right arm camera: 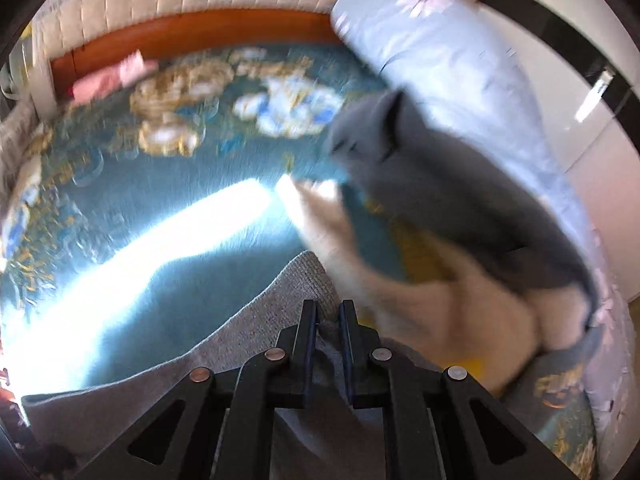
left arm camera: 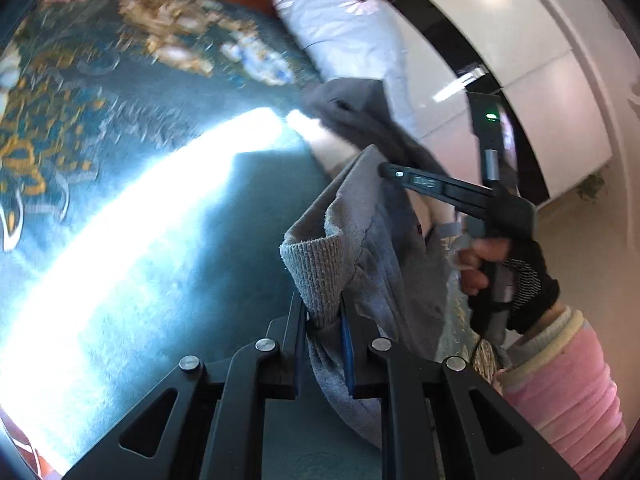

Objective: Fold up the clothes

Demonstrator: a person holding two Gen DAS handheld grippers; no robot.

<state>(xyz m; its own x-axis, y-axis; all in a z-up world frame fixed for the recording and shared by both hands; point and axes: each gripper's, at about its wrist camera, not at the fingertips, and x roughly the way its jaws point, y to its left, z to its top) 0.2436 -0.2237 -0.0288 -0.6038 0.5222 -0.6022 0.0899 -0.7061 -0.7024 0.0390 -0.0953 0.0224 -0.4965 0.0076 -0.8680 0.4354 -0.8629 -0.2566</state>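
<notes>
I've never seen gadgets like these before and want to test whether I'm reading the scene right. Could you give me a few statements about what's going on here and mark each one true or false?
1. The left gripper is shut on the ribbed edge of a grey garment. True.
2. The right gripper is open and holds nothing. False: its fingers are closed on grey fabric.
3. The work happens over a teal bedspread with a floral pattern. True.
4. The person's hand is bare. False: it wears a dark fingerless glove.
5. A pale blue pillow lies at the side of the bed. True.
6. The pink cloth is clamped in a gripper. False: it lies far off near the headboard.
</notes>
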